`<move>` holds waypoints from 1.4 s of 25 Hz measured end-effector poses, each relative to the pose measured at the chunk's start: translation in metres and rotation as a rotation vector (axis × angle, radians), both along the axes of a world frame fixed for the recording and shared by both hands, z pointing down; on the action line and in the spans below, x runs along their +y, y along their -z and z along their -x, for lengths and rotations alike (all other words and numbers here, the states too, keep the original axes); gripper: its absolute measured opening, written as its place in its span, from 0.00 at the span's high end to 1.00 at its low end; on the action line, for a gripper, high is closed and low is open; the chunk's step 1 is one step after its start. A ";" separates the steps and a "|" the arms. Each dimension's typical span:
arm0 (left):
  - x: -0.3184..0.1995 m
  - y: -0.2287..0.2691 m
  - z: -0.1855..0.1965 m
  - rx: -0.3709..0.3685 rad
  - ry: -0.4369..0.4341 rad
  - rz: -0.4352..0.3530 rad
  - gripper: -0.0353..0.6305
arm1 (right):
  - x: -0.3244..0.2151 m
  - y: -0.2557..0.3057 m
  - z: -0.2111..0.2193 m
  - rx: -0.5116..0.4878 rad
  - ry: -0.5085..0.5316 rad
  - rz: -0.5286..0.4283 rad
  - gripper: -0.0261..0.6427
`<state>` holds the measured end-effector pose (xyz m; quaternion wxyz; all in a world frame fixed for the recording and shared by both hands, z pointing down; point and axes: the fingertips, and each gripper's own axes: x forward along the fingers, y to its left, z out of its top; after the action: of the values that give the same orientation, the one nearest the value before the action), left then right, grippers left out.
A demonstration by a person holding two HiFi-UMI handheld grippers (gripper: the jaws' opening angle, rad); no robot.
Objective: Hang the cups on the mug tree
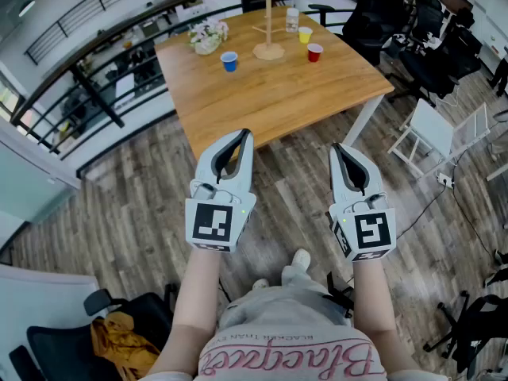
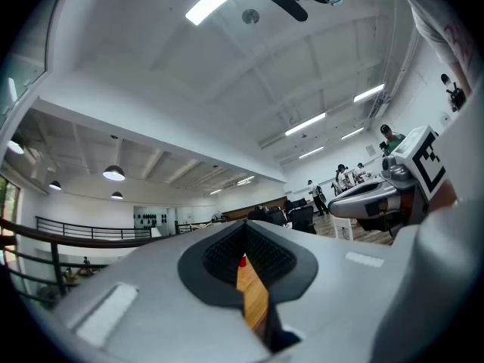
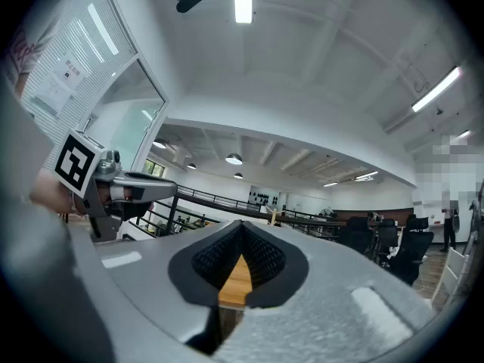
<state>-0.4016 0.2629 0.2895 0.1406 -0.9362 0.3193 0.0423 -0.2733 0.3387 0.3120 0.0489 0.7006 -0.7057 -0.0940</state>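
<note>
Cups are the story, and our worry is toppling one: they look light, and the left gripper (image 1: pixel 243 137) and right gripper (image 1: pixel 344 151) are both empty with jaws pressed together, so we must open up before closing in. The small blue cup (image 1: pixel 229 61), yellow cup (image 1: pixel 305 35) and red cup (image 1: pixel 315 52) stand upright on the light wooden tabletop (image 1: pixel 270 98) round the pale wooden mug tree (image 1: pixel 268 30), well ahead of us, none hung.

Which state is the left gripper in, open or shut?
Shut: the left gripper shows its jaw tips together, with nothing held between them.
</note>
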 end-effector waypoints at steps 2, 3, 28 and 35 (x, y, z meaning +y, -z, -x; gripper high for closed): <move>0.001 0.002 0.001 0.004 -0.001 -0.007 0.93 | -0.001 -0.001 0.001 -0.004 -0.002 0.001 0.96; 0.001 0.004 0.001 0.007 -0.003 -0.011 0.93 | -0.001 -0.001 0.000 -0.006 -0.004 0.001 0.96; -0.066 -0.001 -0.124 0.028 0.106 0.025 0.93 | -0.074 -0.002 -0.137 -0.015 0.082 -0.011 0.96; -0.082 -0.009 -0.154 0.025 0.101 0.040 0.93 | -0.087 -0.007 -0.170 -0.016 0.068 -0.004 0.96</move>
<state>-0.2473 0.1808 0.2989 0.1198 -0.9208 0.3688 0.0406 -0.1035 0.2517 0.3193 0.0387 0.6769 -0.7294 -0.0916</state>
